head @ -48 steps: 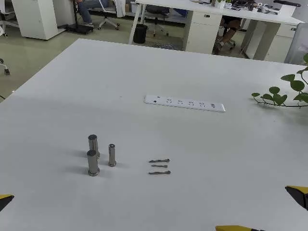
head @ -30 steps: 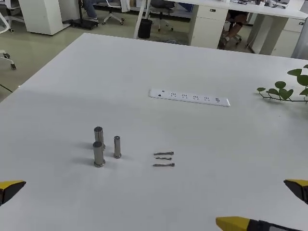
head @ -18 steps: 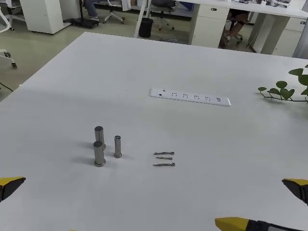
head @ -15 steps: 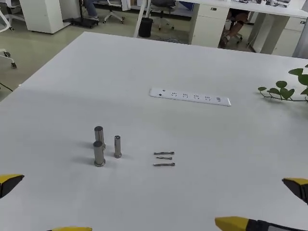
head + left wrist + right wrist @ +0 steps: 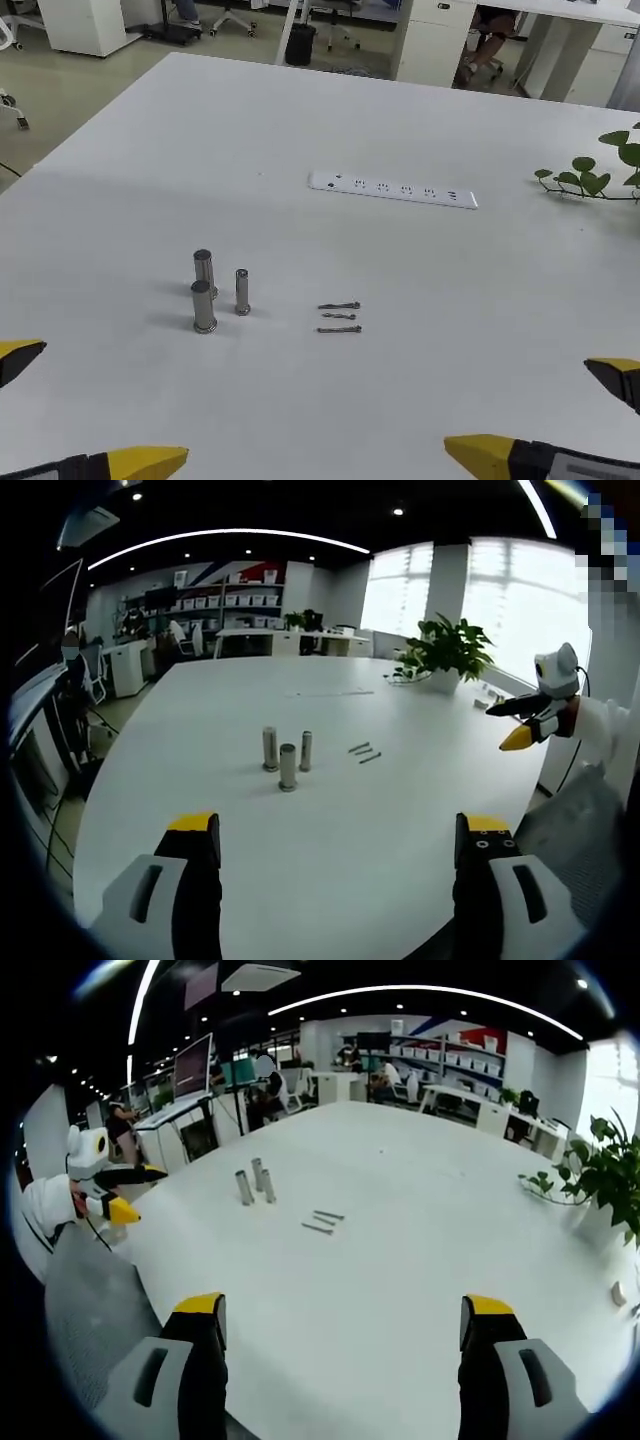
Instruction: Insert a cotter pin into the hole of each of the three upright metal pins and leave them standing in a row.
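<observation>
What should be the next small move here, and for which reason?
Probably move the right hand-held gripper forward to the cotter pins. Its jaws stand wide open and hold nothing, and all three cotter pins lie loose on the table, beside the upright metal pins and apart from them.

The left gripper [image 5: 336, 826] has two broad jaws, each pale grey with a dark oval slot, black along its inner face and capped in bright yellow. The right gripper [image 5: 340, 1308] is built the same. In the other's gripper view, each shows a white body and pointed black-and-yellow jaws.
</observation>
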The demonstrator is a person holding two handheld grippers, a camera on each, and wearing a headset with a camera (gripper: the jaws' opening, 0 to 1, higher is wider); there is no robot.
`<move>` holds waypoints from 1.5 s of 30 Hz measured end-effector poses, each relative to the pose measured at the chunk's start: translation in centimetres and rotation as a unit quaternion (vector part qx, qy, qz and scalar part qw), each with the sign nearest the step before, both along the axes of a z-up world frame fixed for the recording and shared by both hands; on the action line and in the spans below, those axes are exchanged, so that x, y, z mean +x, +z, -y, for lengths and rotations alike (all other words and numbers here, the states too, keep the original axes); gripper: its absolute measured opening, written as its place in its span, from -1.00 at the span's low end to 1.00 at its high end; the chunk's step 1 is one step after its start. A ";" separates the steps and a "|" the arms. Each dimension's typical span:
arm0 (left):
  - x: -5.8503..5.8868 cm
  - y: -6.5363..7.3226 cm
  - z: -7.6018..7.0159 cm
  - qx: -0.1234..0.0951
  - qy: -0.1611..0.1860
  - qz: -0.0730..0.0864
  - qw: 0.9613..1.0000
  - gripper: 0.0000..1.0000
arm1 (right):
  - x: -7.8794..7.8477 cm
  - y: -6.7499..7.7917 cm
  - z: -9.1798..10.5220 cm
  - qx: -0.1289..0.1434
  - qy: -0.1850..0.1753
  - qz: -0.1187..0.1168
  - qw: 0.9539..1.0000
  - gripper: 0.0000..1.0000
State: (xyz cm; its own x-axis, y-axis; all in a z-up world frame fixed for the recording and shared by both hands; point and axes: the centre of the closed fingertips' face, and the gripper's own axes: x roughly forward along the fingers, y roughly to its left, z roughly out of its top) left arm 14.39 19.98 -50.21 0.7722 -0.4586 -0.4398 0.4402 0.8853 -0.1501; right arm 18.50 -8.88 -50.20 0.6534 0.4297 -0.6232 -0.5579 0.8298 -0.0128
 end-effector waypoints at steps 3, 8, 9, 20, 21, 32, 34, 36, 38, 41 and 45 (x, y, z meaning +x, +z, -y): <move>0.0 -0.2 0.1 0.005 -0.004 -0.002 1.000 0.93 | -0.1 -0.1 0.0 0.001 0.000 -0.001 1.000 0.91; -0.1 -0.6 0.1 0.010 -0.006 -0.009 1.000 0.92 | -0.1 -0.2 0.0 0.002 -0.002 -0.004 1.000 0.91; -0.1 -0.6 0.1 0.009 -0.006 -0.009 1.000 0.92 | -0.2 -0.2 0.0 0.002 -0.002 -0.004 1.000 0.91; -0.5 -1.3 -0.2 0.019 -0.012 -0.024 0.999 0.88 | -0.1 -0.4 -0.2 -0.004 -0.001 -0.009 1.000 0.90; -0.5 -1.3 -0.2 0.015 -0.012 -0.024 1.000 0.88 | -0.1 -0.4 -0.2 -0.004 -0.002 -0.009 1.000 0.90; -0.2 -0.8 -0.6 -0.011 -0.004 -0.018 1.000 0.84 | -0.1 -0.5 -0.1 -0.007 -0.009 -0.011 1.000 0.90; -0.2 -0.8 -0.7 -0.009 -0.005 -0.018 1.000 0.83 | -0.1 -0.4 0.0 -0.012 -0.009 -0.011 1.000 0.90; -0.1 -0.7 -0.7 -0.007 -0.007 -0.016 1.000 0.83 | -0.1 -0.3 0.1 -0.013 -0.010 -0.009 1.000 0.90; -0.1 -0.8 -0.6 -0.006 -0.011 -0.016 1.000 0.83 | 0.0 -0.2 0.1 -0.013 -0.013 -0.008 1.000 0.90; -0.1 -0.9 -0.7 0.000 -0.014 -0.017 1.000 0.82 | 0.0 -0.3 0.1 -0.017 -0.014 -0.010 1.000 0.90; 0.0 -0.9 -0.9 -0.001 -0.014 -0.018 1.000 0.80 | 0.1 -0.3 0.0 -0.017 -0.015 -0.010 1.000 0.89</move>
